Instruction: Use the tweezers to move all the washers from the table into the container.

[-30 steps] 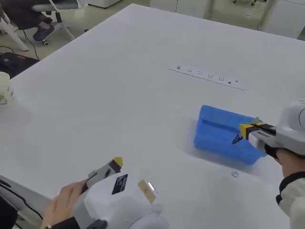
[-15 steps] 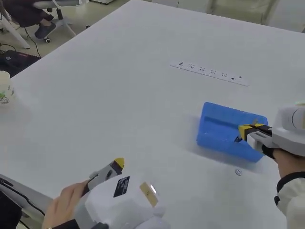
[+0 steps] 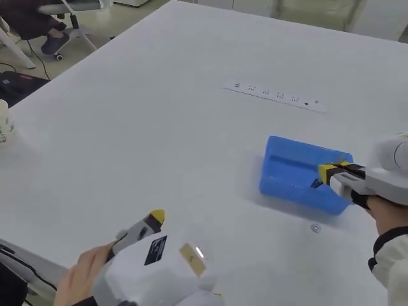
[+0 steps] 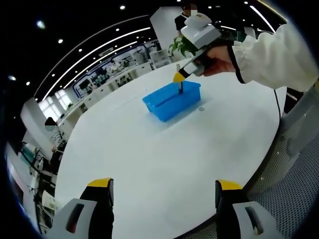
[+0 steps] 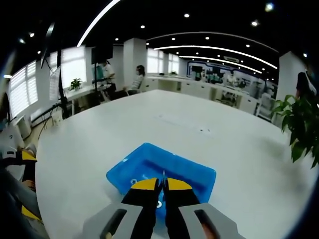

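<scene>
A blue container (image 3: 294,167) stands on the white table at the right. My right gripper (image 3: 328,173) hovers over its near right corner, shut on the tweezers (image 3: 317,184), whose tips point down into it. In the right gripper view the jaws (image 5: 162,183) are closed on the tweezers (image 5: 163,175) above the container (image 5: 144,167). I cannot tell if the tips hold a washer. One washer (image 3: 315,228) lies on the table just in front of the container. My left gripper (image 4: 164,186) stands open and holds nothing, low at the near left (image 3: 153,222).
A power strip (image 3: 274,97) lies flat on the table beyond the container. A cup (image 3: 3,121) stands at the far left edge. An office chair (image 3: 60,13) is on the floor past the table's left corner.
The head camera has shifted slightly. My right gripper has stayed over the container with the tweezers. The left gripper has not moved.
</scene>
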Action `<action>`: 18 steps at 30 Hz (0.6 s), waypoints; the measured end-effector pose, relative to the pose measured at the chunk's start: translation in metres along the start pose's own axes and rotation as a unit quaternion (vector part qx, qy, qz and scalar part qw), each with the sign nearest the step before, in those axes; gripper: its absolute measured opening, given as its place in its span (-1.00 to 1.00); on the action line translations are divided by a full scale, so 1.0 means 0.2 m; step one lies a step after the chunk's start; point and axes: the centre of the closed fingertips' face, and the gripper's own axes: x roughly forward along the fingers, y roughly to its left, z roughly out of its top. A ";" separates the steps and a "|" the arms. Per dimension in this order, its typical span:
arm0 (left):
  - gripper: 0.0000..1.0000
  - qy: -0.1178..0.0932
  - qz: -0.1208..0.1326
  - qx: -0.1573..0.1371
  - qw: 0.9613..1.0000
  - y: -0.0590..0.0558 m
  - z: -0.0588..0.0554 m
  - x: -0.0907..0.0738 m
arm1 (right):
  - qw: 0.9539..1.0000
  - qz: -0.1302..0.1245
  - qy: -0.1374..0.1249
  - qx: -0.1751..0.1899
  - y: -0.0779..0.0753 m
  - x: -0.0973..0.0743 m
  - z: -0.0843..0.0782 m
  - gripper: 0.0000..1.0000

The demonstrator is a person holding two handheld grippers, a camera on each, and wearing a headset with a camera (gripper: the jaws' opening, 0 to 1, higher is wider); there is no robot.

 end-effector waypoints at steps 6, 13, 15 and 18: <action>0.71 -0.016 0.005 -0.006 1.000 0.01 0.03 -0.01 | 0.999 0.000 -0.034 0.019 0.00 -0.12 0.11 -0.98; 0.71 -0.026 0.007 -0.009 1.000 0.01 0.04 -0.02 | 0.998 0.007 -0.051 0.030 0.06 -0.25 0.13 -0.98; 0.71 -0.027 0.007 -0.008 1.000 0.01 0.04 -0.02 | 0.999 0.007 -0.046 0.025 0.08 -0.27 0.10 -0.98; 0.71 -0.031 0.008 -0.010 0.999 0.02 0.05 -0.03 | 0.999 0.003 -0.040 0.024 0.08 -0.29 0.05 -0.98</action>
